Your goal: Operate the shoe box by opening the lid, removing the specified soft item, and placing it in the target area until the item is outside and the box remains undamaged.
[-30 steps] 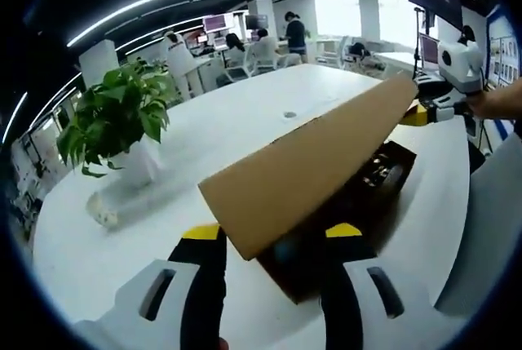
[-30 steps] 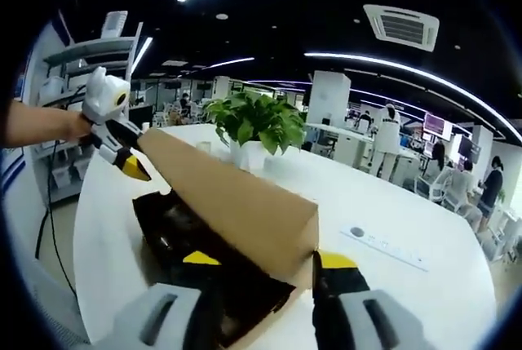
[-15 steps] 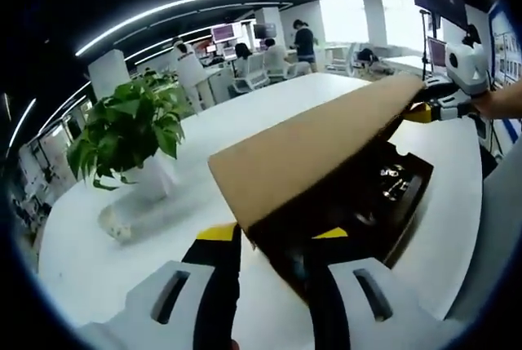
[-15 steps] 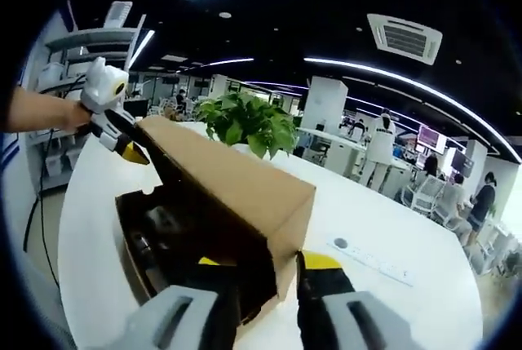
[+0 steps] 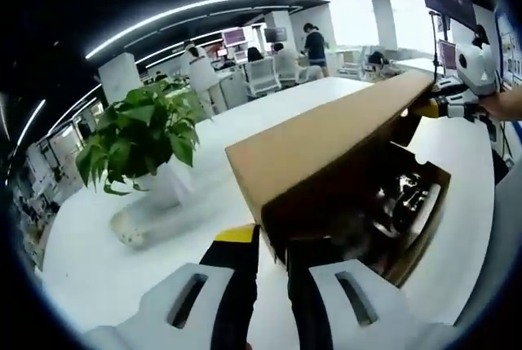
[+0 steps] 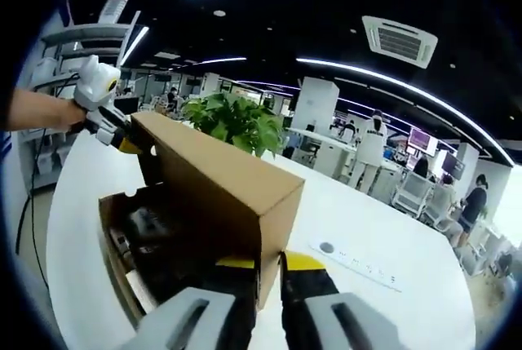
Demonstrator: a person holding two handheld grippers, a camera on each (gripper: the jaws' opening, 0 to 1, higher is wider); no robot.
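The brown cardboard shoe box lid (image 5: 326,142) is lifted and tilted up over the open box (image 5: 424,228). Dark contents (image 5: 400,195), maybe shoes, lie inside, too dim to name. My left gripper (image 5: 271,240) is shut on the lid's near corner edge. The right gripper (image 5: 432,108) comes in at the far corner, held by a hand. In the right gripper view, the right gripper (image 6: 269,264) is pinched on the lid's (image 6: 220,170) near corner. The left gripper (image 6: 122,142) grips the far end. The dark box interior (image 6: 155,232) lies below.
A potted green plant (image 5: 143,134) in a white pot stands on the white table (image 5: 98,276) beside the box, seen also as the plant (image 6: 232,121). A small round disc (image 6: 326,247) and a white strip lie on the table. People sit at desks far behind.
The lid has swung higher off the box, showing more of the dark interior. Both grippers' jaws have narrowed onto the lid's corners.
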